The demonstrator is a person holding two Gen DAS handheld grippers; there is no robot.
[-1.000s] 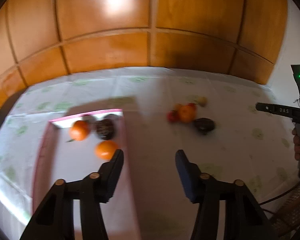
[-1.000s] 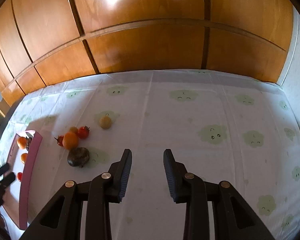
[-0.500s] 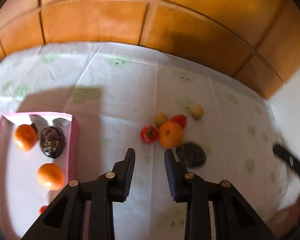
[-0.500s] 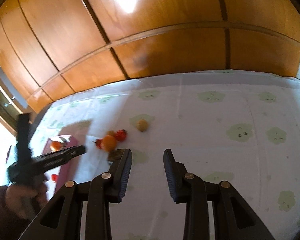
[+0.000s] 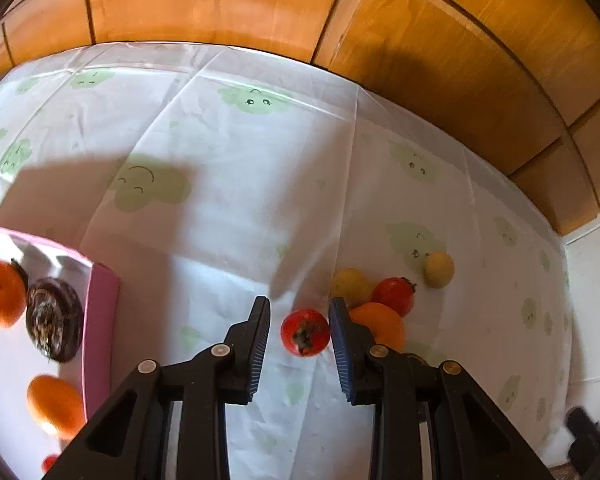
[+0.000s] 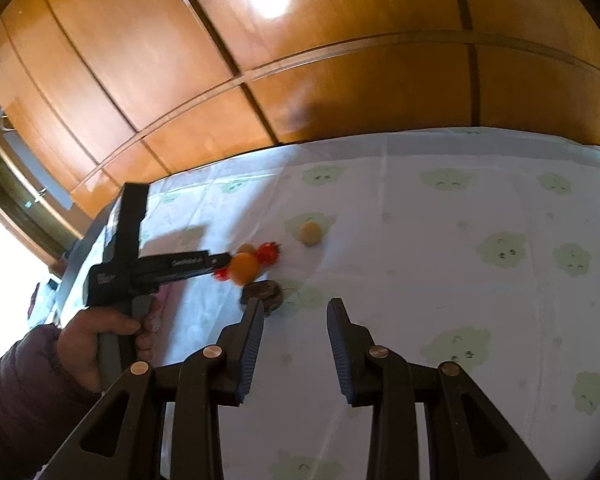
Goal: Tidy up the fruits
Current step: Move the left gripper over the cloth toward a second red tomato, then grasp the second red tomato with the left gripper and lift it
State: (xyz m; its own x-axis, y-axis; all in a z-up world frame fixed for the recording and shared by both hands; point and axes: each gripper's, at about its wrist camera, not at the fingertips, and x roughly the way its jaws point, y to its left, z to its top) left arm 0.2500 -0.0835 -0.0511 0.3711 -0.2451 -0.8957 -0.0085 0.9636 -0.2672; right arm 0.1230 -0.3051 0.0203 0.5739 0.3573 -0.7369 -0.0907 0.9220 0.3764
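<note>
The cloth-covered surface carries a pink tray at its left edge, with two oranges and a dark fruit inside. Your left gripper points down with its tongs narrowly apart around a loose tomato near the surface's right side, beside an orange, without clamping it. Your right gripper has its tongs equally narrowly apart over bare cloth, gripping nothing.
</note>
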